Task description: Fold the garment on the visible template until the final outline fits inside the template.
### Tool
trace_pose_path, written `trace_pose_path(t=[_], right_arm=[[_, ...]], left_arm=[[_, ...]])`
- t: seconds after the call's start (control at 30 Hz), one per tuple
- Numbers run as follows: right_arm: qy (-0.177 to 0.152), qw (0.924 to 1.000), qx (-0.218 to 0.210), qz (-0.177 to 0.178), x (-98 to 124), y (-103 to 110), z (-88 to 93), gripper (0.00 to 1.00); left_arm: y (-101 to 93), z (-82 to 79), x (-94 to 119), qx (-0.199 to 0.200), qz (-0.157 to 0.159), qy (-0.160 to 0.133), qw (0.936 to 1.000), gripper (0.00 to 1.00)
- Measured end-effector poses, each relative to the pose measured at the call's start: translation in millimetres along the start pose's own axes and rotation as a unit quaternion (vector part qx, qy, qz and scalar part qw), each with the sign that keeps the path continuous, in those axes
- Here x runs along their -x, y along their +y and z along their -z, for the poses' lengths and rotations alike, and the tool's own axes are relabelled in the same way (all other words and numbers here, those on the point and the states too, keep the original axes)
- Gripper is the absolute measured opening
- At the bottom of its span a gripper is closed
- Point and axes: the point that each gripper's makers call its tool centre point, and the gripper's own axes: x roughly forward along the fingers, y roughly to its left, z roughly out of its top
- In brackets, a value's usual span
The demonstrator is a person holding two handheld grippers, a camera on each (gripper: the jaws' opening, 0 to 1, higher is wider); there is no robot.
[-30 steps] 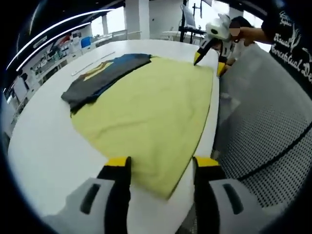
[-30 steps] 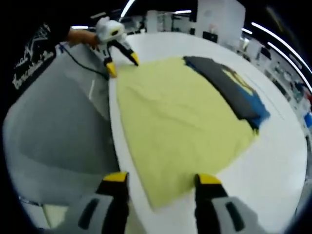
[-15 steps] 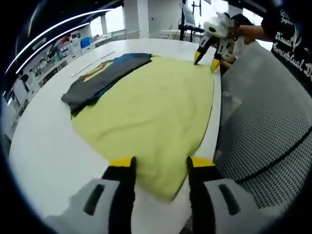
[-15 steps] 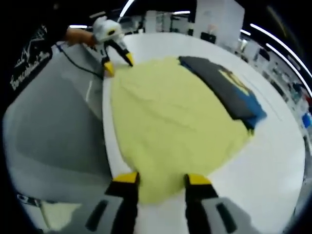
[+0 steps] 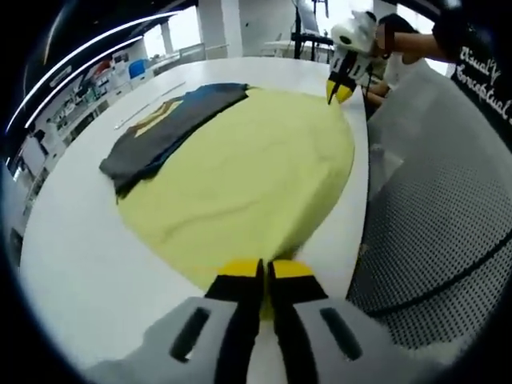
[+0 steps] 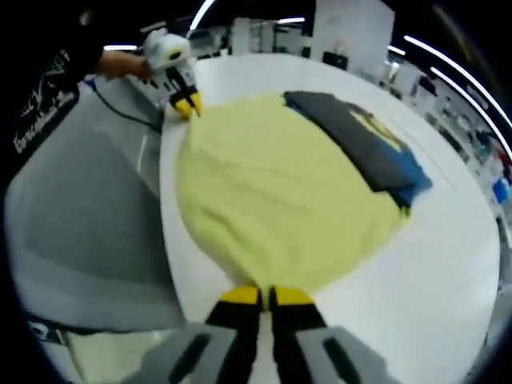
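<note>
A pale yellow garment (image 5: 248, 164) lies spread on the white table (image 5: 80, 256). My left gripper (image 5: 265, 274) is shut on its near edge, which bunches up between the yellow-tipped jaws. At the far end my right gripper (image 5: 342, 86) pinches the opposite corner. In the right gripper view the same yellow garment (image 6: 280, 200) runs away from my right gripper (image 6: 265, 298), which is shut on its near edge, and my left gripper (image 6: 187, 104) grips the far corner. A dark grey and blue folded garment (image 5: 164, 128) rests along the yellow one's far side (image 6: 364, 144).
The table's edge (image 5: 364, 200) runs beside a person in grey dotted clothing (image 5: 436, 216) and a dark printed top (image 6: 40, 104). Shelves and lit strips (image 5: 88, 80) line the room behind. Bare white tabletop (image 6: 448, 264) lies around the garments.
Both grippers went from open, straddling the yellow garment's corners, to shut on them. The cloth near each gripper has gathered and lifted slightly.
</note>
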Motion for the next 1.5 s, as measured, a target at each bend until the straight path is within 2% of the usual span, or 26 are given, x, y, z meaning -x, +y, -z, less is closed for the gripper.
trace_pose_path(t=[0.33,0.43,0.63,1.0,1.13,1.5], right_arm=[[-0.011,0.9999,-0.006,-0.01,11,8,-0.4,0.0],[-0.011,0.9998,-0.008,-0.013,13,13,0.7,0.0],[-0.014,0.9995,-0.018,-0.023,20,29,3.8,0.0],[-0.014,0.9987,-0.033,-0.035,31,50,8.1,0.0],[-0.015,0.9985,-0.04,-0.033,35,53,9.7,0.0],[-0.017,0.9977,-0.048,-0.045,44,56,13.5,0.0]], left_arm=[[-9.7,-4.1,10,0.013,-0.007,0.002,0.9999,0.0],[-15.8,-5.4,14,0.035,-0.002,0.003,0.9994,0.0],[-21.7,1.6,19,0.042,0.002,0.009,0.9991,0.0],[-41.5,6.7,31,0.072,0.012,0.002,0.9974,0.0],[-53.9,2.3,35,0.084,0.018,0.003,0.9963,0.0],[-68.3,-1.9,46,0.089,0.031,0.008,0.9955,0.0]])
